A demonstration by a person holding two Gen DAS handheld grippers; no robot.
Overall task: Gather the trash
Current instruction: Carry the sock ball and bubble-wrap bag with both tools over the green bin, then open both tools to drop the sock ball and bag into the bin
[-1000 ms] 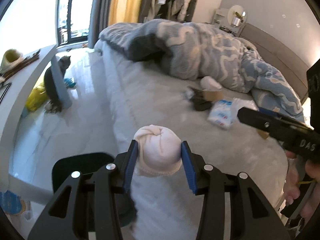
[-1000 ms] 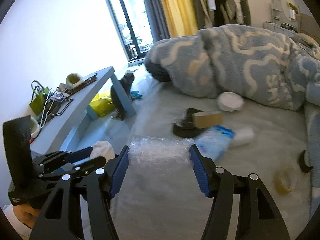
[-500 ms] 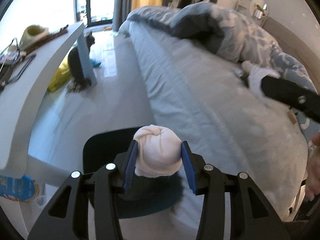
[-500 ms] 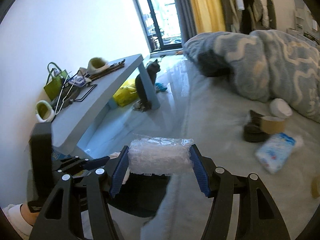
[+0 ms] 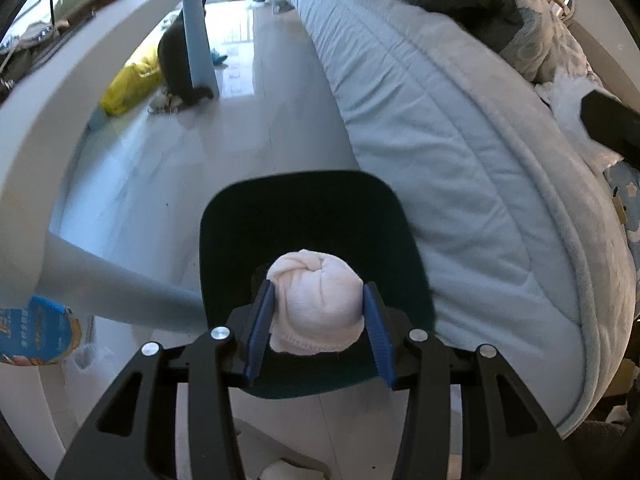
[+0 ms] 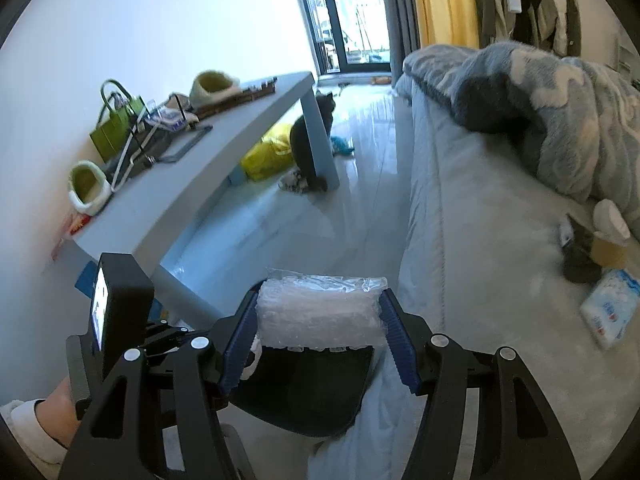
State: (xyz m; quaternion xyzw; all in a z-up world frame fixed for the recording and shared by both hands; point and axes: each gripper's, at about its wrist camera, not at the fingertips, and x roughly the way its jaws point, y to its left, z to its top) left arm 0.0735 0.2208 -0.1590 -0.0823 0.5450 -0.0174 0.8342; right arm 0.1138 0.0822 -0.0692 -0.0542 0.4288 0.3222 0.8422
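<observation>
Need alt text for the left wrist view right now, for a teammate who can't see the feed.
The left gripper clamps a balled white sock directly above a dark bin on the pale floor. A light blue bed runs along the right, and a white table curves along the left.

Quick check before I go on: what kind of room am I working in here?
Most likely a lived-in bedroom. A wide bed with a rumpled blue blanket fills one side, clothes hang at the far wall, and a low grey table stands opposite, beside a glass door.
</observation>
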